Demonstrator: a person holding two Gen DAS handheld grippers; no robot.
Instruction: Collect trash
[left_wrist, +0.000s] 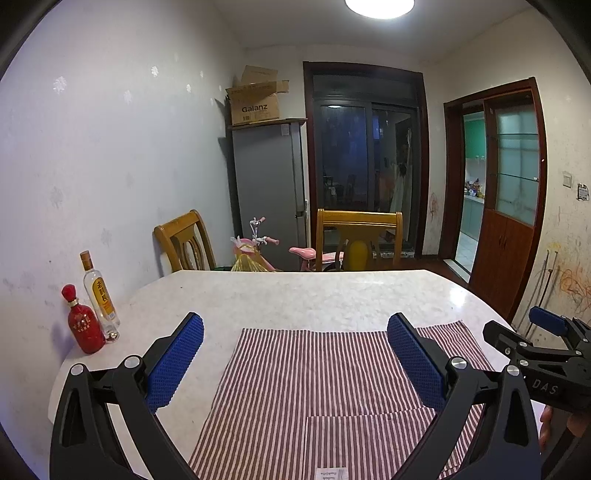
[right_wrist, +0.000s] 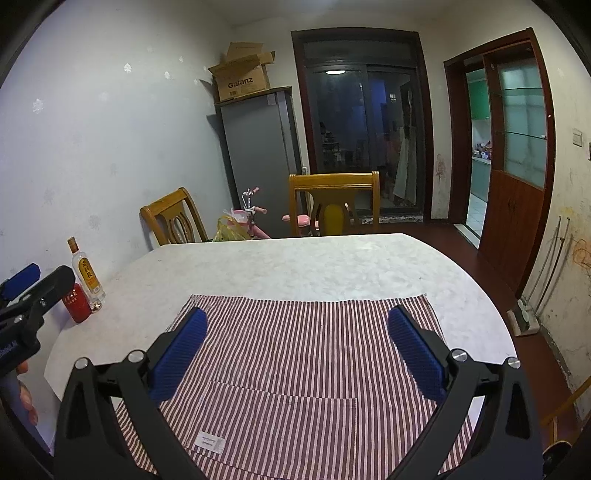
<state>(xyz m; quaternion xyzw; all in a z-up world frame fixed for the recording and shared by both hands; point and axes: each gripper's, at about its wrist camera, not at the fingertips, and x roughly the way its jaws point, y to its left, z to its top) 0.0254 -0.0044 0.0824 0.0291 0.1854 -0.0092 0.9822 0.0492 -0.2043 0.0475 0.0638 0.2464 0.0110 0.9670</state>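
Note:
A red-and-white striped cloth (left_wrist: 314, 384) lies flat on the pale marble table (left_wrist: 295, 295); it also shows in the right wrist view (right_wrist: 295, 350). My left gripper (left_wrist: 295, 354) is open and empty above the cloth's near left part. My right gripper (right_wrist: 295, 350) is open and empty above the cloth; it also shows at the right edge of the left wrist view (left_wrist: 546, 339). No loose trash shows on the table. A red bottle (left_wrist: 84, 321) and a clear bottle with a yellow label (left_wrist: 99, 295) stand at the table's left edge by the wall.
Two wooden chairs (left_wrist: 358, 236) (left_wrist: 184, 240) stand at the table's far side. A pink child's bicycle (left_wrist: 269, 247), a grey fridge (left_wrist: 269, 184) with a cardboard box (left_wrist: 255, 99) on top, and a dark glass door (left_wrist: 365, 158) lie beyond. A kitchen doorway (left_wrist: 472, 192) opens at right.

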